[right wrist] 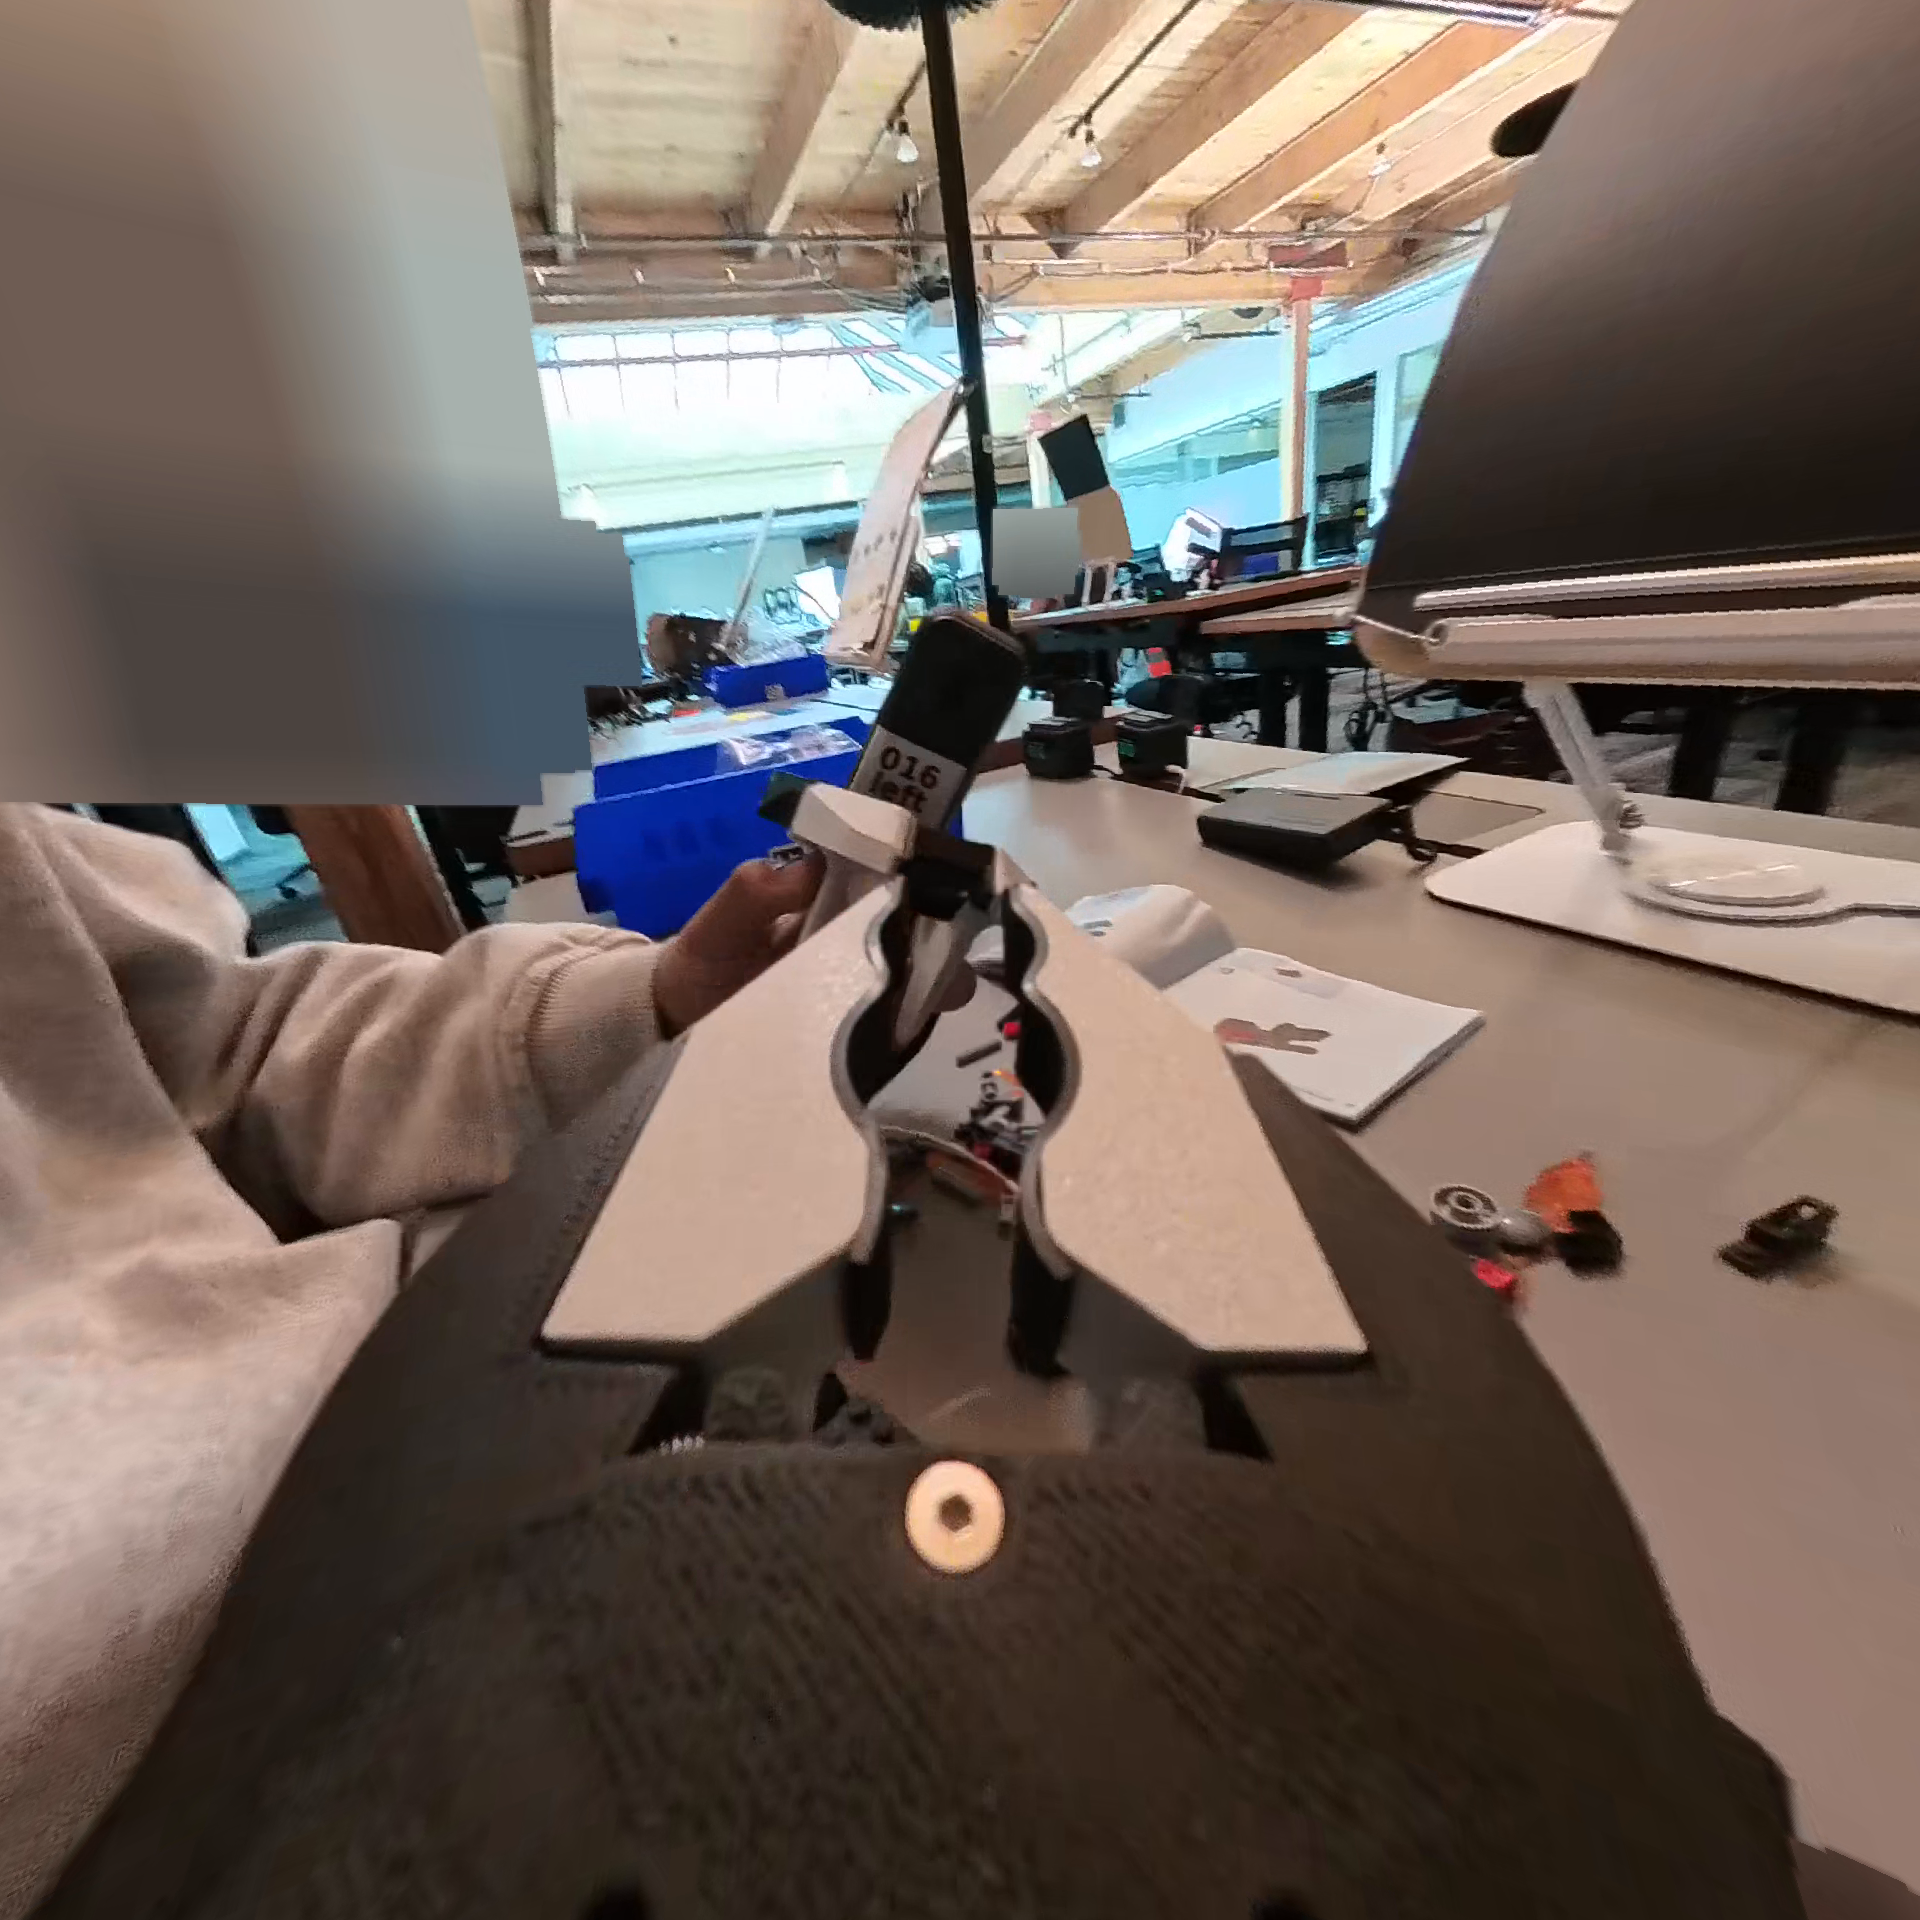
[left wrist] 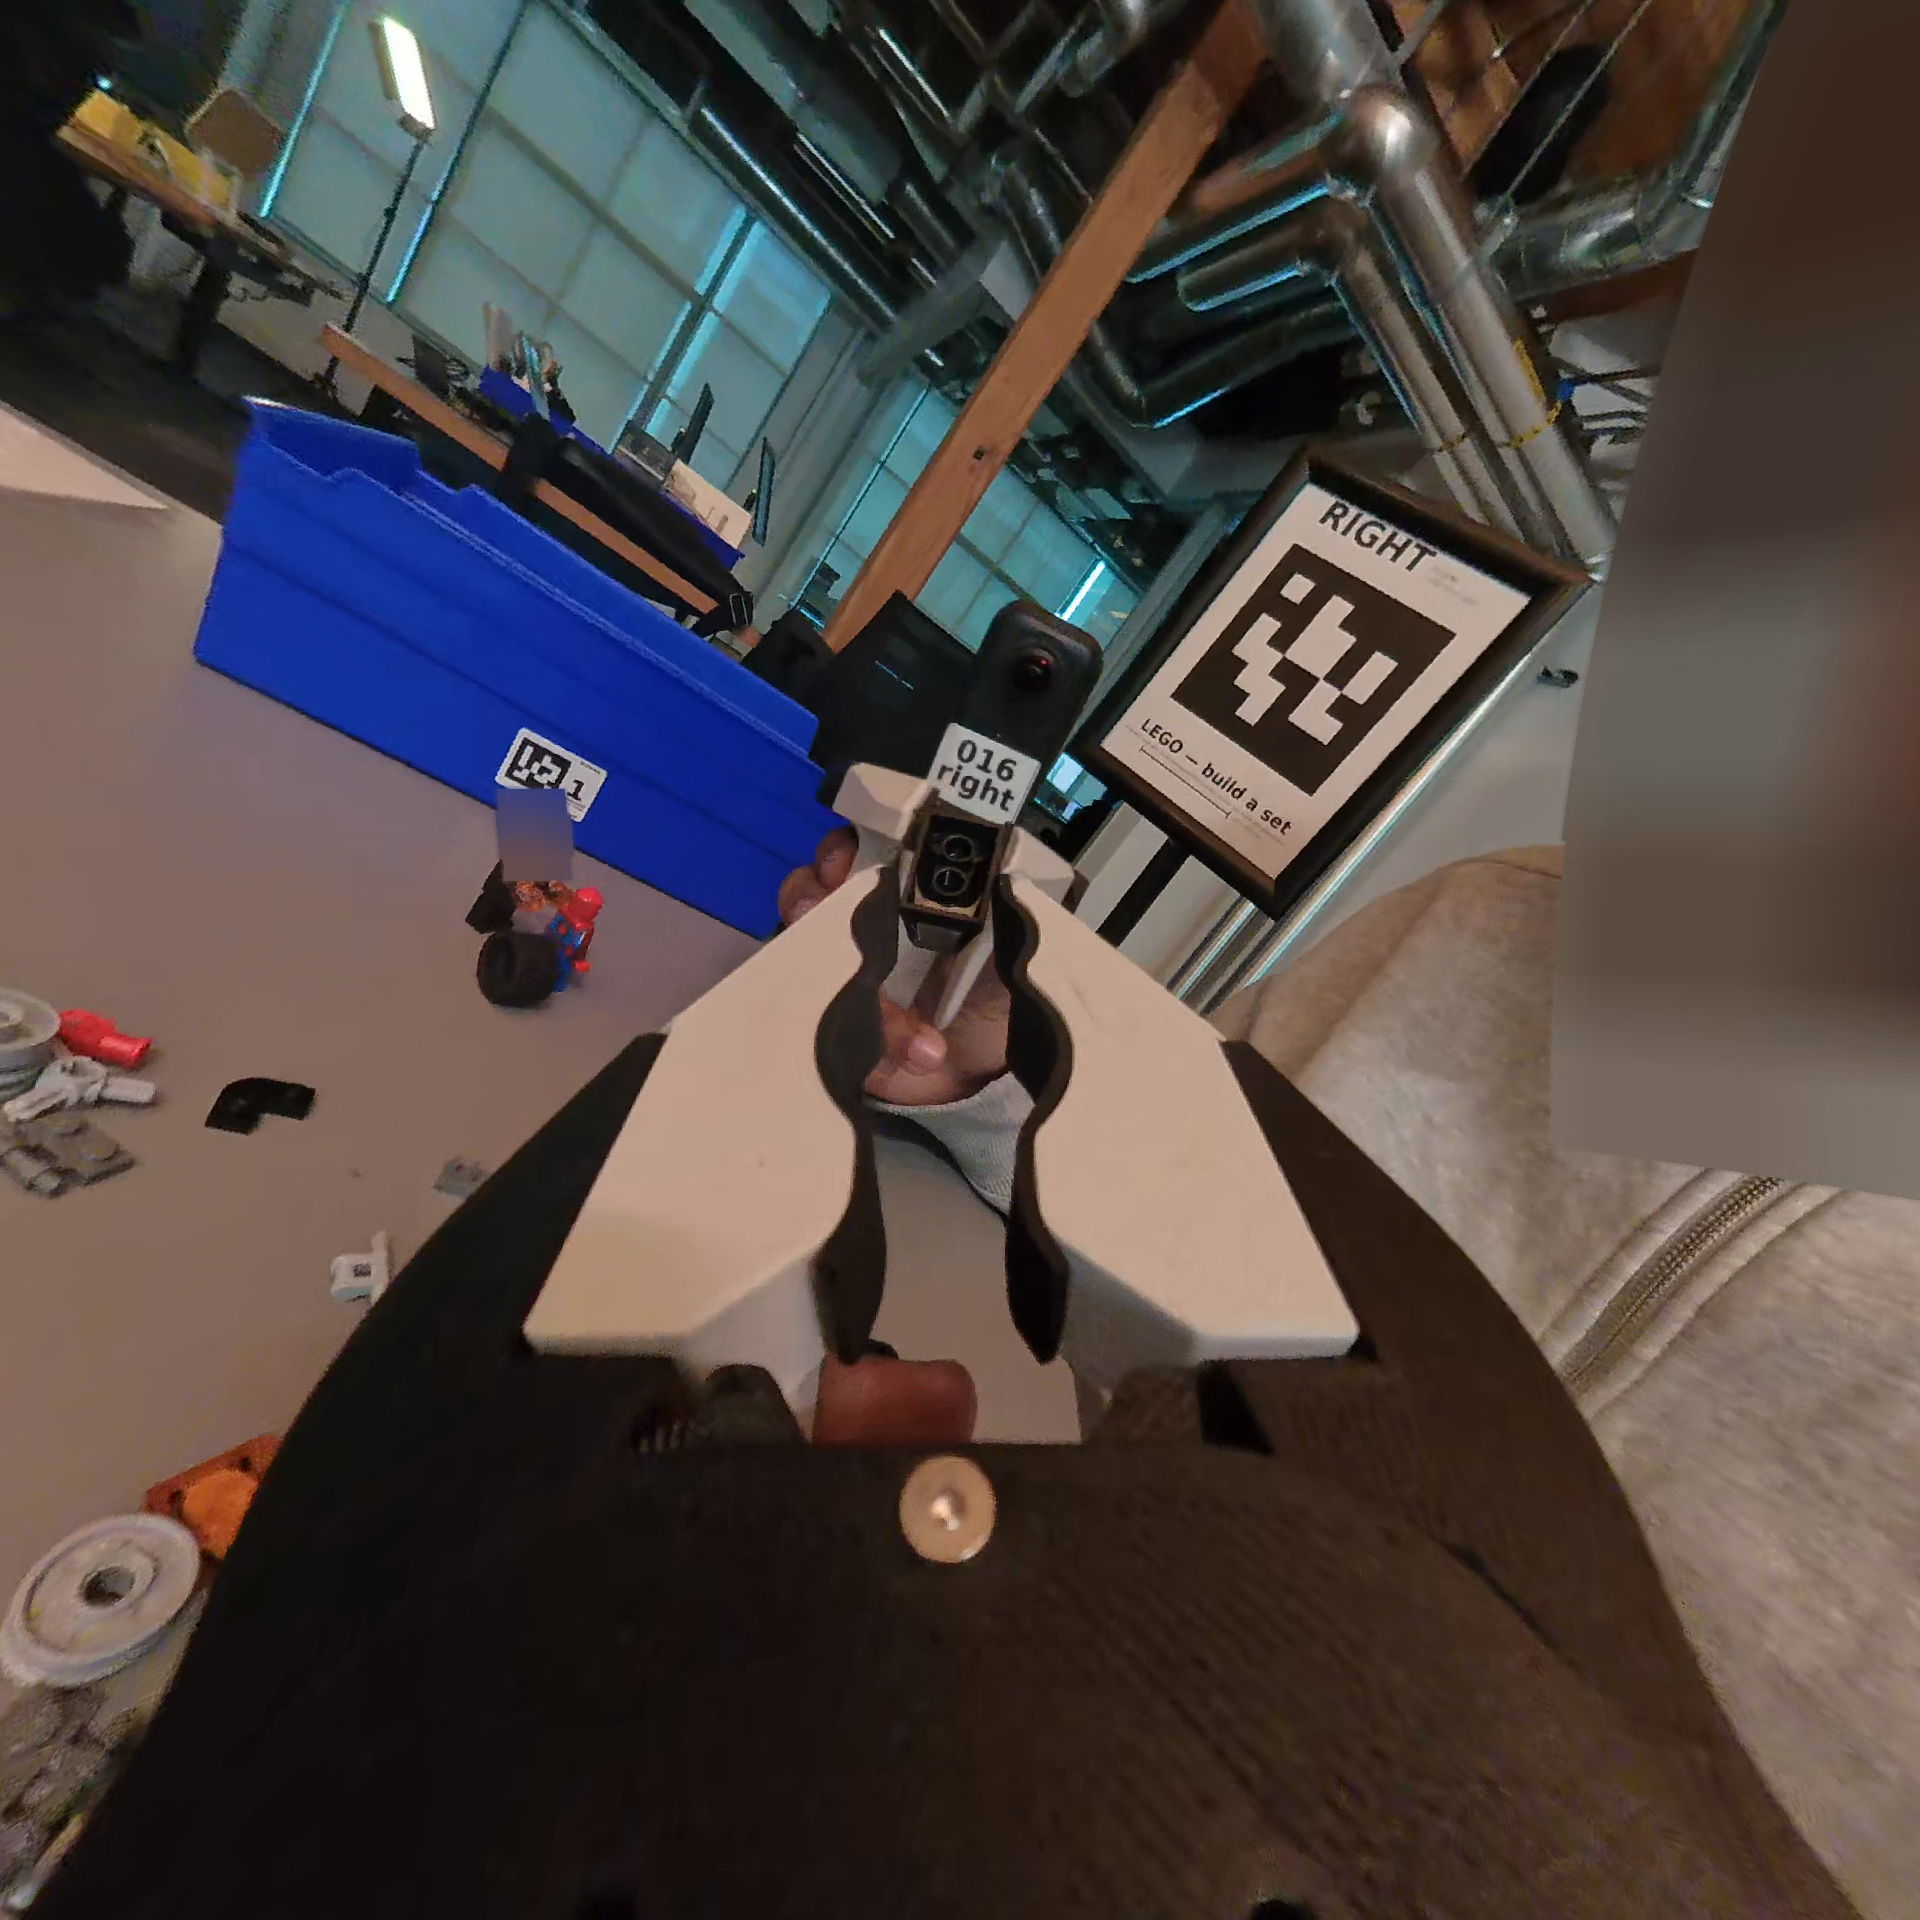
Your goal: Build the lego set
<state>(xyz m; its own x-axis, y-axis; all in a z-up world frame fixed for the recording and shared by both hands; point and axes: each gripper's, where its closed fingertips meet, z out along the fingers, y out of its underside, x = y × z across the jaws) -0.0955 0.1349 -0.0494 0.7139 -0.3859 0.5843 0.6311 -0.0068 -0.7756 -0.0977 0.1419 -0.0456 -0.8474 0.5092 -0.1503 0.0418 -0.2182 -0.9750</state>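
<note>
Lego piece (left wrist: pixel 943 871): small, black, hollow underside with round sockets facing my left camera. Located mid-air, pinched at the tips of my left gripper (left wrist: pixel 943 883), jaws closed on its sides. Judged light, rigid, slick; best held by flat side walls. My right gripper (right wrist: pixel 951 914) meets it tip-to-tip; its hold I cannot tell. Loose parts (left wrist: pixel 78 1081), blue bin (left wrist: pixel 468 634) on grey table (left wrist: pixel 208 935).
</note>
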